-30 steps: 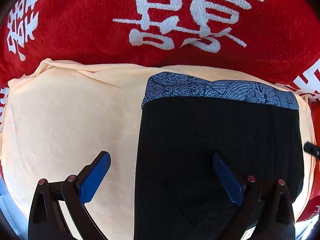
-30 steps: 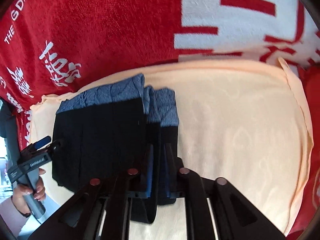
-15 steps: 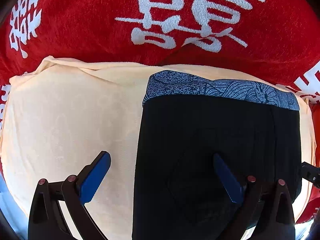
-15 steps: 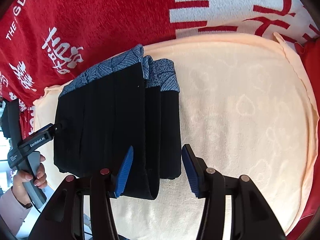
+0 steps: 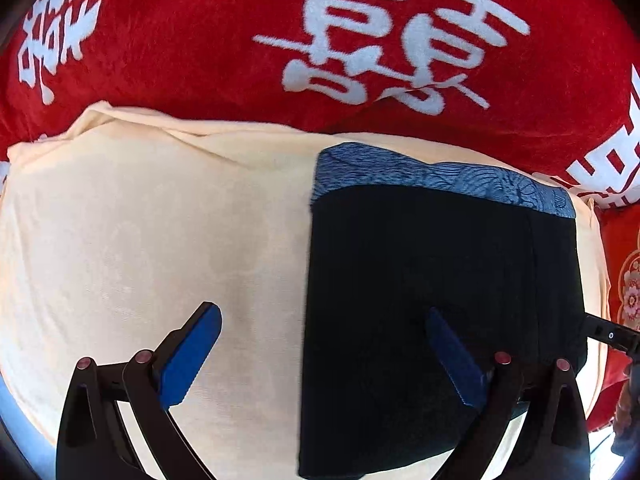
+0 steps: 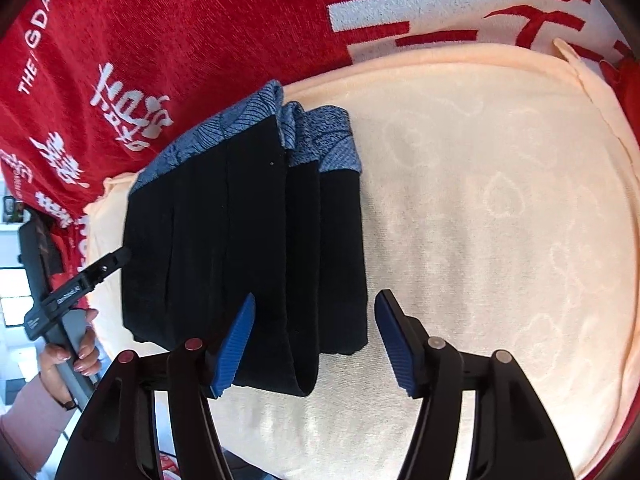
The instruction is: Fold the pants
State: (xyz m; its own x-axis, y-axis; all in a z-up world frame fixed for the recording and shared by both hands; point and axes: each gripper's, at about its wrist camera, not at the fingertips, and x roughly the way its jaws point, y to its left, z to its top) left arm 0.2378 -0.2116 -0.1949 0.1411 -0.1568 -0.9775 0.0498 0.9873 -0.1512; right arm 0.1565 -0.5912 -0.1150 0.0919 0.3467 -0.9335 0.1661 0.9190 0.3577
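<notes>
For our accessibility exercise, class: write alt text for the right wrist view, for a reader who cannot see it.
Black pants with a blue patterned waistband lie folded on a peach towel, over a red blanket with white lettering. The right tongs hang open at the fold's near edge; the left tongs reach its far side.

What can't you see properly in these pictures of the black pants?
- Black folded pants with a blue patterned waistband: in the left wrist view the near end runs off the bottom edge.
- Inner layers of the fold: in the right wrist view only the edges show; the top layer covers the rest.
- Peach towel: the pants hide the part underneath.
- White lettering on the red blanket: cut off by the frame edges.
</notes>
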